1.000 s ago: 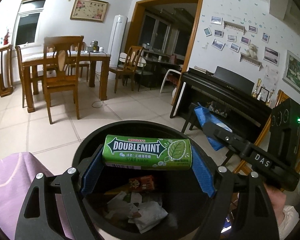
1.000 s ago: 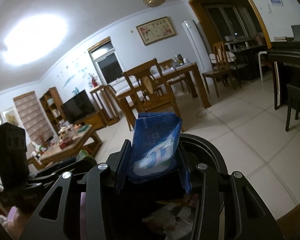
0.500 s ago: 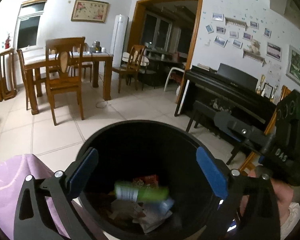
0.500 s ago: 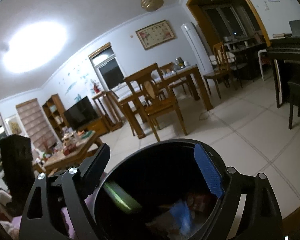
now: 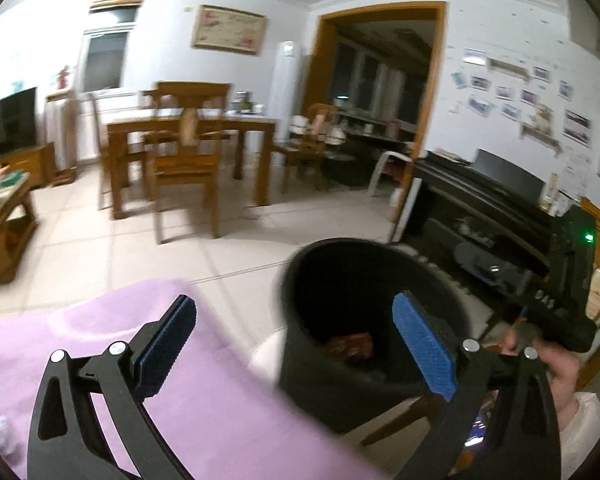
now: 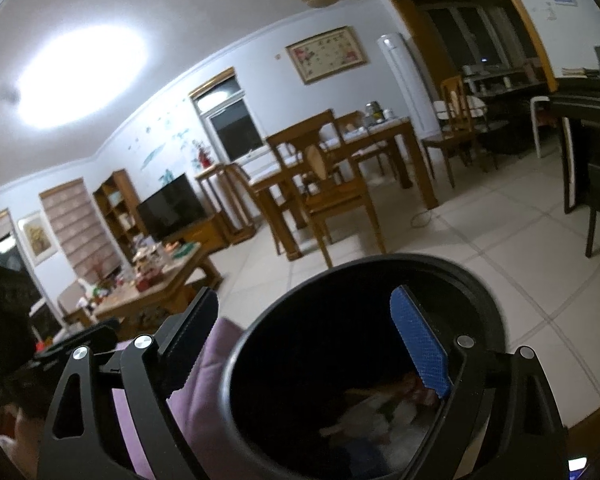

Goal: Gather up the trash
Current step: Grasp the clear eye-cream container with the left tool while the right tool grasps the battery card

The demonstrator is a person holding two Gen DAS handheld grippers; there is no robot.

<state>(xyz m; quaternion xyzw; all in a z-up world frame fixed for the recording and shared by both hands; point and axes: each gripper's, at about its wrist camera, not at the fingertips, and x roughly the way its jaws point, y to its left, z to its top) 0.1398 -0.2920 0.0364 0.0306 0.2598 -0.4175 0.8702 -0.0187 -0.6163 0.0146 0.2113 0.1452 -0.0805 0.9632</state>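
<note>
A black round bin [image 5: 300, 272] stands low and right of centre in the left wrist view, with a red wrapper [image 5: 348, 344] showing inside it. My left gripper [image 5: 296, 332] is open and empty; its left finger is over a purple cloth [image 5: 220, 380] and its right finger is in front of the bin. In the right wrist view my right gripper [image 6: 306, 320] is open and empty just above the bin [image 6: 340, 280]. Crumpled white and coloured trash [image 6: 380, 412] lies blurred at the bottom of the bin. The right gripper's black body [image 5: 540, 296] and a hand [image 5: 556, 364] show at the right edge.
The purple cloth [image 6: 204, 380] lies left of the bin. On the tiled floor [image 5: 240, 252] beyond stand a wooden dining table with chairs [image 5: 188, 152], a cluttered coffee table [image 6: 156, 284] at left and a black piano [image 5: 480, 200] at right.
Both grippers opened; the green gum pack and the blue packet fell into the bin. My left gripper swung left, off the bin and partly over the purple cloth. The right shifted slightly left.
</note>
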